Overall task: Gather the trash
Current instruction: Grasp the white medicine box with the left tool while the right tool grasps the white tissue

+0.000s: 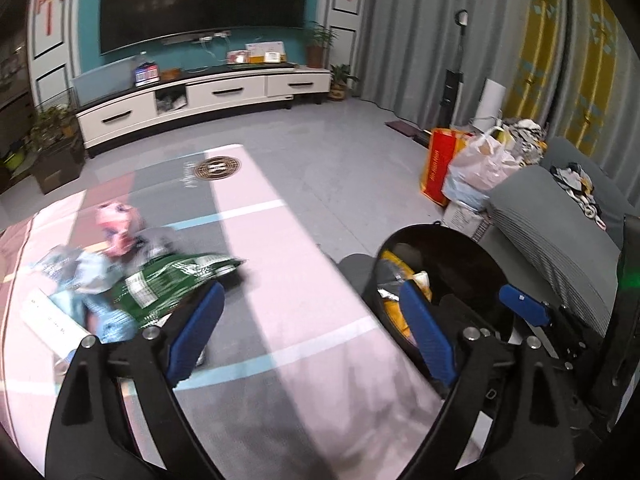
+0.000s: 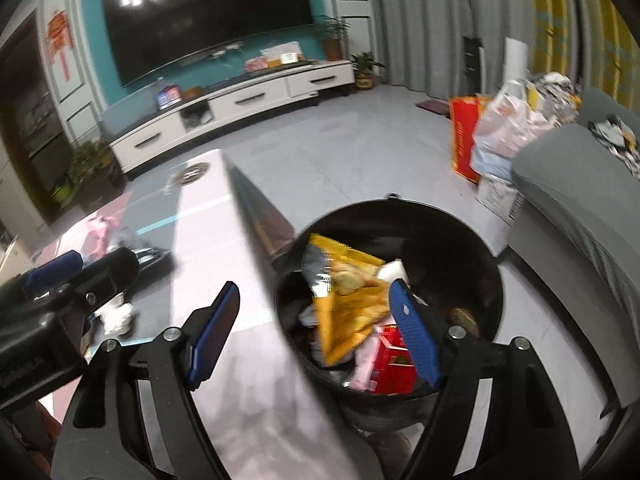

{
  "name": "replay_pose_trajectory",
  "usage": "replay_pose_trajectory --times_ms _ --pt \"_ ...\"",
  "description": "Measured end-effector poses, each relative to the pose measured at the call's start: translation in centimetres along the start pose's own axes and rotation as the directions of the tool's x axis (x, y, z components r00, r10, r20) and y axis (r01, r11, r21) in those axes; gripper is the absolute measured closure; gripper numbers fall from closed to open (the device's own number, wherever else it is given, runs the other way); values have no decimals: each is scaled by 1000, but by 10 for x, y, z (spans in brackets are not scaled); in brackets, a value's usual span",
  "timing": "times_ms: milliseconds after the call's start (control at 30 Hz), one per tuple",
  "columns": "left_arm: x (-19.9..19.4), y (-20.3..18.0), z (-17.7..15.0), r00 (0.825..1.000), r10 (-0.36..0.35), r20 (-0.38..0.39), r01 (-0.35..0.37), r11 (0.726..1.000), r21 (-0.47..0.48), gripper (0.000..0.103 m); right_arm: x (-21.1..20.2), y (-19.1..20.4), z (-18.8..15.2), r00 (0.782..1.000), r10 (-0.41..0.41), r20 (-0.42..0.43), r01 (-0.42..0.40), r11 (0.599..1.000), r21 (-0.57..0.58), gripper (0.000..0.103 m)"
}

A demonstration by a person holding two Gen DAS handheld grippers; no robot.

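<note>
**A:** What does the left wrist camera show?

**B:** The left gripper (image 1: pixel 308 328) has its blue fingers spread wide, holding nothing. It is above a table (image 1: pixel 288 264) covered in pink and grey. On the table's left lies a blurred heap: a green snack bag (image 1: pixel 172 284), a pink wrapper (image 1: pixel 118 228) and pale blue packaging (image 1: pixel 90 280). Print is unreadable. A black bin (image 1: pixel 448 276) beside the table is partly hidden by the right finger.

**A:** And the right wrist camera?

**B:** The right gripper (image 2: pixel 316 332) is also wide open and empty, over the table edge and the bin (image 2: pixel 472 248). Inside the bin lie a yellow snack bag (image 2: pixel 348 300), a red box (image 2: pixel 394 360) and something pink (image 2: pixel 366 364); deeper contents are indistinct.
</note>
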State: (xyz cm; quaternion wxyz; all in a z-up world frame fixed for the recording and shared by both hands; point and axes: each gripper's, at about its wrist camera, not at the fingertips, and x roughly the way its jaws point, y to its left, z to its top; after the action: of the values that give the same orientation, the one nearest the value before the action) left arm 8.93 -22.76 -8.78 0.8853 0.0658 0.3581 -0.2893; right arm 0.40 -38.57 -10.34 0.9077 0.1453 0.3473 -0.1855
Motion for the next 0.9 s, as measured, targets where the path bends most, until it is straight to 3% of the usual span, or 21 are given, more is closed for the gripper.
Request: replay_pose_trajectory --times_ms 233,400,467,633,767,833,900 --pt "-39 51 -21 999 38 30 -35 996 -82 10 -5 50 -12 998 66 8 -65 991 -114 26" --pt "-68 104 -39 996 67 54 -55 977 -207 9 -10 82 -21 994 102 45 -91 975 -202 26" --pt "-76 128 -46 994 94 63 -74 960 -270 7 -12 93 -25 991 124 56 -107 965 -241 26" --pt "-91 196 -74 985 155 71 -107 887 -450 7 -5 111 -33 977 211 -12 -206 938 -280 25" --pt "-78 236 -100 992 123 11 -96 825 -557 7 11 121 -39 961 263 -84 -276 922 -273 25" --pt "-69 252 -105 999 36 7 -24 783 -621 7 17 131 -45 958 268 -106 -287 913 -290 25" --pt "-67 258 -103 999 49 14 -30 783 -621 7 23 142 -49 956 269 -120 -293 905 -309 25"
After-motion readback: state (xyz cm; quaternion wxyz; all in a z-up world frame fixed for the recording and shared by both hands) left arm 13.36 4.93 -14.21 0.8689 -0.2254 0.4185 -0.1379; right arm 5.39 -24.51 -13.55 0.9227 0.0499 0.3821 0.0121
